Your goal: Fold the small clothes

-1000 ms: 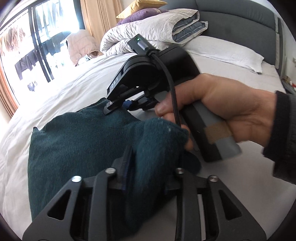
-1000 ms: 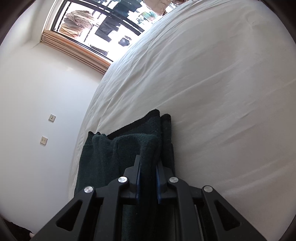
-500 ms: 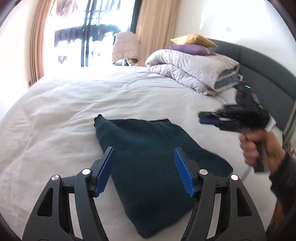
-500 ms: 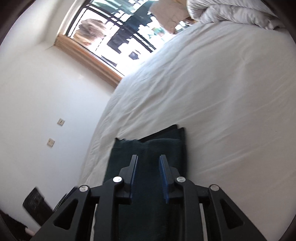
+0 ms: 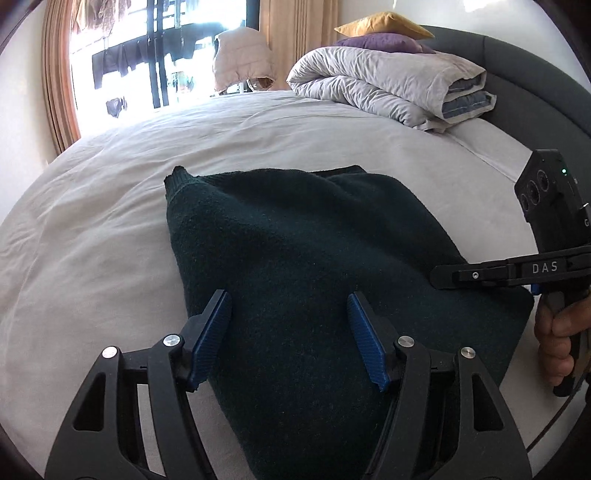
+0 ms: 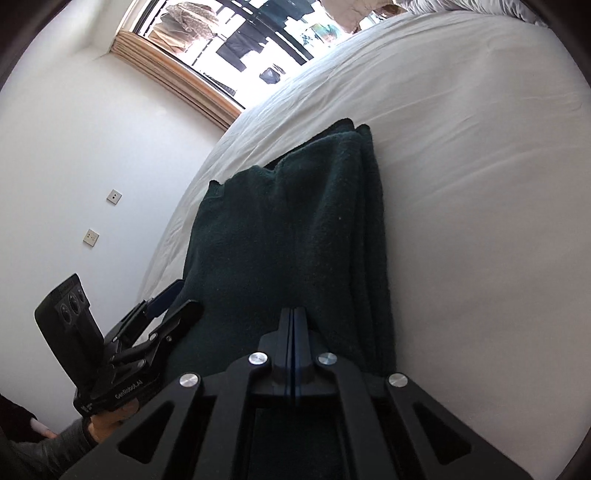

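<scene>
- Two grippers hang over a dark green garment [image 5: 295, 258] that lies folded on the white bed [image 5: 92, 240].
- Left gripper [image 5: 290, 332]: its jaws stand apart, and the blue pads [image 5: 212, 332] are clear of the cloth. Nothing is between them but the garment below, which they do not touch. The jaws opened within the last second and have held that width since.
- Right gripper [image 6: 293, 343]: its jaws are pressed together, blue pad against blue pad, with no cloth caught in them. They have just closed, on nothing.
- In the left view the right gripper [image 5: 443, 275] reaches in from the right edge, level, above the garment's right side, with a hand [image 5: 557, 343] on its grip.
- In the right view the left gripper [image 6: 173, 302] sits at the lower left, beside the garment's left edge, held by a hand [image 6: 110, 421] in a grey sleeve [image 6: 44, 454].
- The garment lies as a rough rectangle near the front edge of the bed. Stacked layers show along its right side in the right view, and a ribbed cuff or hem sticks up at its far left corner.
- Further back on the bed lie a folded duvet [image 5: 388, 85] and two pillows [image 5: 380, 35], against a grey headboard [image 5: 517, 74].
- A window [image 5: 147, 66] with curtains [image 5: 295, 33] is beyond the far side of the bed.
</scene>
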The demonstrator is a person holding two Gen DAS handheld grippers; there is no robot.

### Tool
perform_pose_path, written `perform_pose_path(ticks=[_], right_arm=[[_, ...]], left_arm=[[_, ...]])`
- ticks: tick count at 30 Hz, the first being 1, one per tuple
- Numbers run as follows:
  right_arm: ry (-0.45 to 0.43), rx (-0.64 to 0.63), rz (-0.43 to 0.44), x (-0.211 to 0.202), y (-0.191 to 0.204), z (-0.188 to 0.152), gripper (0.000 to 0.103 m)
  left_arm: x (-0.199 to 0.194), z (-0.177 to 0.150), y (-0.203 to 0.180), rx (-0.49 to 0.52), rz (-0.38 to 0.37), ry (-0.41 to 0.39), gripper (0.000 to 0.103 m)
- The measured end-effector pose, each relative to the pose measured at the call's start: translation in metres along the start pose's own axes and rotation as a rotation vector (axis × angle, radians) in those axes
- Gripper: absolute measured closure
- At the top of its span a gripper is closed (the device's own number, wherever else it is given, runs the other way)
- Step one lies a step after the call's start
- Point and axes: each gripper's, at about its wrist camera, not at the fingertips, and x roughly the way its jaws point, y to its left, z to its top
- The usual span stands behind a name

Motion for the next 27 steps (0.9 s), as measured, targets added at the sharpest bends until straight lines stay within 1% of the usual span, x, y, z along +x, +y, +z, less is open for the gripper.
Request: perform_pose_path(ticks=[2, 5, 7, 8, 9, 10, 11, 12, 13, 14, 15, 16, 17, 18, 20, 22, 23, 25, 26, 27], right_arm=[[-0.016, 0.009, 0.013, -0.007, -0.004, -0.008, 0.103], [-0.037, 0.034, 0.026, -0.018, -0.012, -0.018, 0.103], [-0.045, 0.035, 0.03, -0.021, -0.013, -0.024, 0.103], [-0.049, 0.039, 0.034, -0.022, -0.014, -0.025, 0.103], [-0.052, 0.05, 0.037, -0.021, -0.015, -0.023, 0.103], [-0.052, 0.057, 0.036, -0.02, -0.016, -0.023, 0.103], [-0.052, 0.057, 0.031, -0.018, -0.015, -0.022, 0.103], [-0.054, 0.054, 0.026, -0.017, -0.012, -0.024, 0.103], [-0.055, 0.051, 0.023, -0.017, -0.011, -0.024, 0.103], [-0.057, 0.049, 0.024, -0.017, -0.011, -0.025, 0.103], [-0.06, 0.05, 0.027, -0.018, -0.012, -0.025, 0.103], [-0.062, 0.047, 0.029, -0.018, -0.014, -0.027, 0.103], [-0.065, 0.04, 0.029, -0.019, -0.015, -0.027, 0.103], [-0.067, 0.037, 0.031, -0.019, -0.016, -0.028, 0.103], [-0.07, 0.044, 0.042, -0.02, -0.02, -0.029, 0.103], [-0.075, 0.046, 0.04, -0.021, -0.021, -0.03, 0.103], [-0.074, 0.051, 0.036, -0.022, -0.02, -0.029, 0.103], [-0.064, 0.082, 0.035, -0.027, -0.02, -0.028, 0.103], [-0.068, 0.103, 0.04, -0.031, -0.016, -0.026, 0.101], [-0.081, 0.114, 0.044, -0.036, -0.007, -0.024, 0.09]], left_arm=[[-0.009, -0.006, -0.006, 0.033, 0.011, -0.006, 0.039], [-0.025, -0.008, -0.003, 0.05, -0.027, -0.014, 0.039], [-0.036, 0.008, 0.011, 0.019, 0.007, -0.044, 0.039], [-0.035, 0.019, 0.021, -0.013, 0.02, -0.061, 0.039], [-0.031, 0.032, 0.029, -0.047, 0.02, -0.066, 0.039], [-0.023, 0.043, 0.032, -0.051, 0.019, -0.06, 0.039], [-0.012, 0.051, 0.031, -0.027, 0.033, -0.05, 0.039], [0.005, 0.056, 0.029, 0.012, 0.061, -0.018, 0.039], [0.025, 0.057, 0.028, 0.035, 0.088, 0.034, 0.039], [0.043, 0.052, 0.031, 0.037, 0.102, 0.085, 0.039], [0.056, 0.042, 0.038, 0.007, 0.098, 0.117, 0.037], [0.059, 0.033, 0.047, -0.052, 0.072, 0.116, 0.037], [0.055, 0.029, 0.054, -0.1, 0.056, 0.098, 0.037], [0.05, 0.026, 0.058, -0.129, 0.054, 0.099, 0.037], [0.036, 0.02, 0.057, -0.139, 0.056, 0.092, 0.037], [0.011, 0.016, 0.049, -0.14, 0.086, 0.062, 0.037], [-0.005, 0.013, 0.043, -0.139, 0.1, 0.031, 0.037], [-0.036, 0.005, 0.019, -0.092, 0.099, -0.026, 0.037], [-0.045, -0.004, 0.005, -0.054, 0.093, -0.04, 0.037], [-0.049, -0.013, -0.005, -0.022, 0.083, -0.041, 0.037]])
